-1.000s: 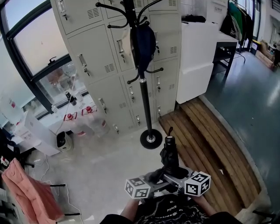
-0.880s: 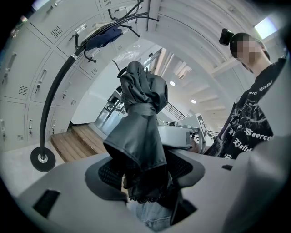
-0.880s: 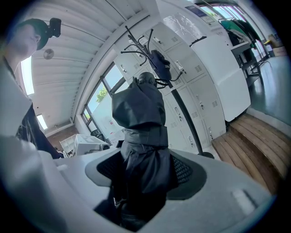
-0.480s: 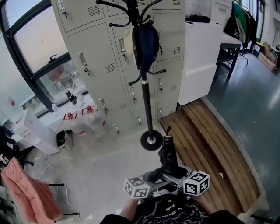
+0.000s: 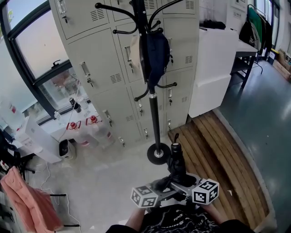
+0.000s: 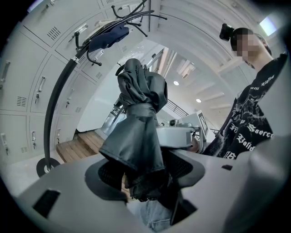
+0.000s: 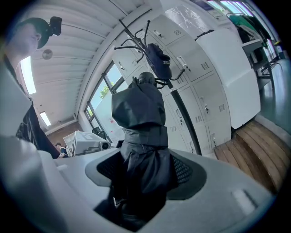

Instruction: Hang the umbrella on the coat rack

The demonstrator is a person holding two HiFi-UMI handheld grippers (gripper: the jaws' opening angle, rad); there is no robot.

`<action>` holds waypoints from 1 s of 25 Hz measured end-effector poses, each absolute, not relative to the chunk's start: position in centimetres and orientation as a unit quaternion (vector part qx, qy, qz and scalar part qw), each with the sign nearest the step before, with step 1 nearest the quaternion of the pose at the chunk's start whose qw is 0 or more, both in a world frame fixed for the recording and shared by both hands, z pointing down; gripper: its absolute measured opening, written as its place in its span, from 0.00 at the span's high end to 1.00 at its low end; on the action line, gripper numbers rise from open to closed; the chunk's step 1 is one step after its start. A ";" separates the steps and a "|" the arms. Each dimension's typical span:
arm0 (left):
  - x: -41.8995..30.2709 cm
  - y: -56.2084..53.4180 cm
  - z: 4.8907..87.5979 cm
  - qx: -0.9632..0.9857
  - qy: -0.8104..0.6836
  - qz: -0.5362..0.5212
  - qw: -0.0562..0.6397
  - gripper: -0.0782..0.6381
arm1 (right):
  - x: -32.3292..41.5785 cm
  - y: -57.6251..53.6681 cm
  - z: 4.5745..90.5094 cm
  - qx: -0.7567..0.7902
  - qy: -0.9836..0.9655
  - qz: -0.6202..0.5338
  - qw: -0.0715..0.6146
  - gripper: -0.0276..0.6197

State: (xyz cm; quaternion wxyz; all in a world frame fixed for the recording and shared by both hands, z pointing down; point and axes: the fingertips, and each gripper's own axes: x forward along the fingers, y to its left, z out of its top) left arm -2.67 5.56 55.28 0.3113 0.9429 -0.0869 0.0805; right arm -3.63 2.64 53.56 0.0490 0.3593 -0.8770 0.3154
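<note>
In front of the coat rack, just short of its round base, the umbrella stands upright with its handle uppermost.

**Tongs state.** My left tongs are closed on the lower part of the folded canopy. My right tongs are closed on the same bundle from the opposite side. Both sets of pads bear on fabric, not on bare shaft.

**Handling properties (estimated).**
- Weight: light, as this is a compact folding model.
- Canopy: soft and probably slick. It will compress under the pads and may creep through them.
- Core: the shaft inside should be stiff, so a firm squeeze carries the load.
- Handle: hard and rounded.
- Strap loop: thin and limp, sticking up from the handle top.

**Where to hold.** I judge the present low grip correct, as it leaves the handle and loop free to reach a hook. On the coat rack, a navy bag hangs from one hook. The curved hook above it appears free.
</note>
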 end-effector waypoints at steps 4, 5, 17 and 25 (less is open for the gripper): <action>-1.6 3.4 55.5 0.941 -0.087 0.091 0.315 0.49 | -2.4 0.4 53.7 0.361 -0.872 0.328 0.040 0.52; -1.3 2.9 55.6 0.940 -0.087 0.094 0.316 0.49 | -2.2 -0.1 53.8 0.361 -0.872 0.330 0.038 0.52; 1.3 -2.3 55.5 0.937 -0.106 0.110 0.315 0.49 | 0.6 -5.3 53.8 0.345 -0.875 0.338 0.019 0.52; 4.1 -6.2 55.2 0.937 -0.121 0.112 0.309 0.49 | 3.2 -9.1 53.4 0.329 -0.885 0.329 0.023 0.52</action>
